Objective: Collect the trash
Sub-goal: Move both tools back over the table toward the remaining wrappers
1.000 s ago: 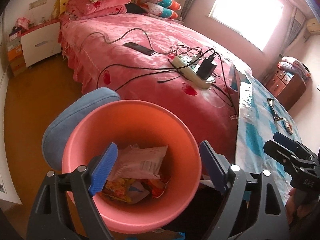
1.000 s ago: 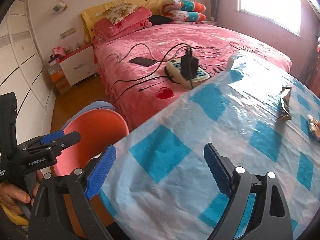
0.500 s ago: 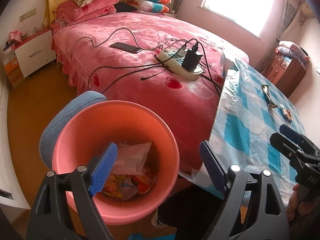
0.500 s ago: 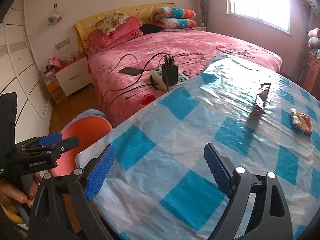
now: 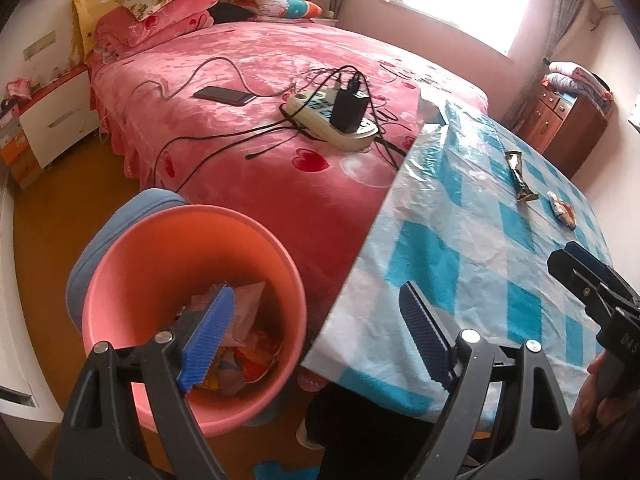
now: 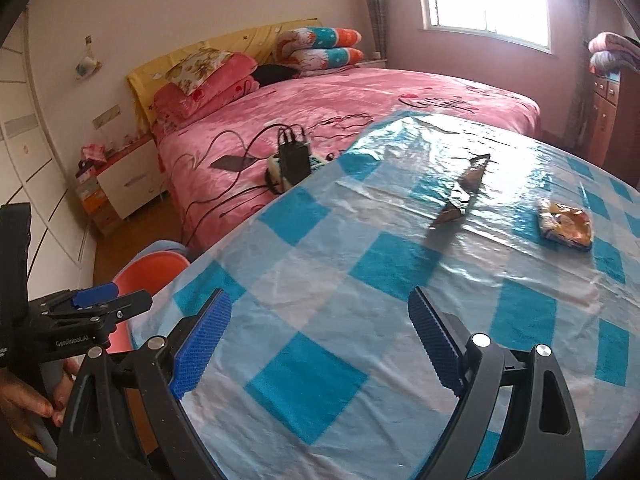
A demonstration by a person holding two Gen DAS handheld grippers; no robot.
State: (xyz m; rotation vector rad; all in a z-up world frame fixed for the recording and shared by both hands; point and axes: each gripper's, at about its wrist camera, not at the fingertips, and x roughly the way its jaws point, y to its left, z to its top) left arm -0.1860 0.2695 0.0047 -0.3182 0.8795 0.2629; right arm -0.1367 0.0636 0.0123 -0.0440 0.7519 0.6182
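A pink trash bin [image 5: 132,264] with several wrappers [image 5: 240,344] inside stands on the floor left of the table; its rim also shows in the right wrist view [image 6: 156,264]. My left gripper [image 5: 316,332] is open and empty, between the bin and the table's near corner. My right gripper [image 6: 320,340] is open and empty above the blue-checked tablecloth [image 6: 360,272]. A dark foil wrapper [image 6: 464,190] and a crumpled colourful wrapper [image 6: 566,224] lie far on the table; they also show in the left wrist view as the dark wrapper [image 5: 519,178] and the colourful wrapper [image 5: 564,210].
A pink bed [image 5: 280,92] sits behind the bin, carrying a power strip with a charger [image 5: 344,116], cables and a phone [image 5: 224,96]. A blue cushion [image 5: 120,224] is behind the bin. A white nightstand [image 5: 52,120] and a wooden cabinet [image 5: 568,120] stand by the walls.
Both grippers have swung right, away from the bin and toward the table. The two wrappers on the table have come closer into view. Both stay open.
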